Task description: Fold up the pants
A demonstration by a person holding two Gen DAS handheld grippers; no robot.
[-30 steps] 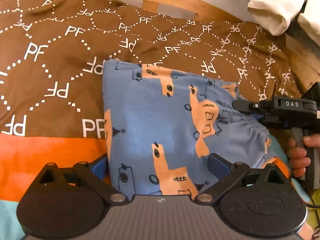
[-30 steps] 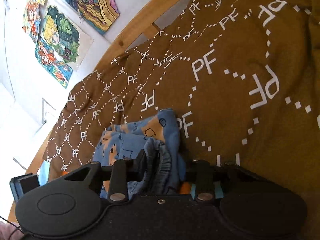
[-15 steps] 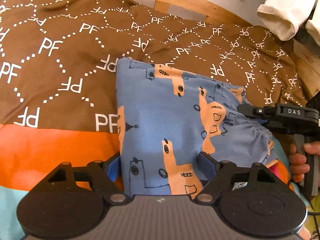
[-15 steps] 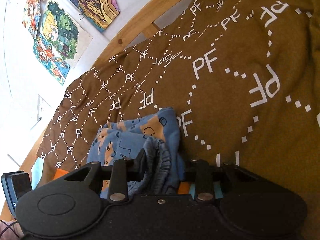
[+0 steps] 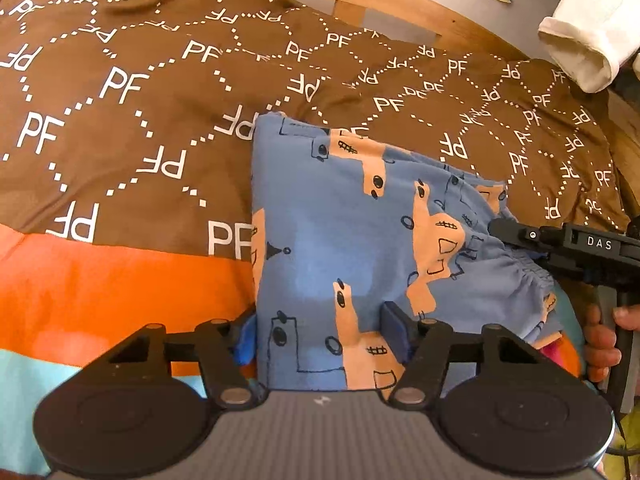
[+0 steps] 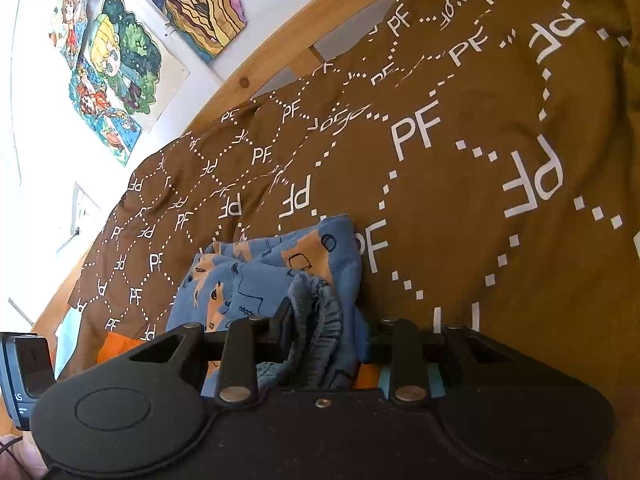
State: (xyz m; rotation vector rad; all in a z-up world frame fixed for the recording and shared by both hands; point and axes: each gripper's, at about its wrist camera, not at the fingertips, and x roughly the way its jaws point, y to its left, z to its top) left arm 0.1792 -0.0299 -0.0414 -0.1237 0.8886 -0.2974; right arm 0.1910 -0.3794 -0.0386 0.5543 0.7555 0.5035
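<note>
The pants (image 5: 360,248) hide the left gripper's (image 5: 320,332) jaw tips; the near hem is cut off.

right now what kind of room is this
Most likely a child's bedroom: the pants lie on a brown PF-print duvet inside a wooden bed frame, and cartoon drawings hang on the wall.

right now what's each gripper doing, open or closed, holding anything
Left gripper: closed on the near edge of the blue pants.
Right gripper: closed on the pants' gathered waistband.
</note>
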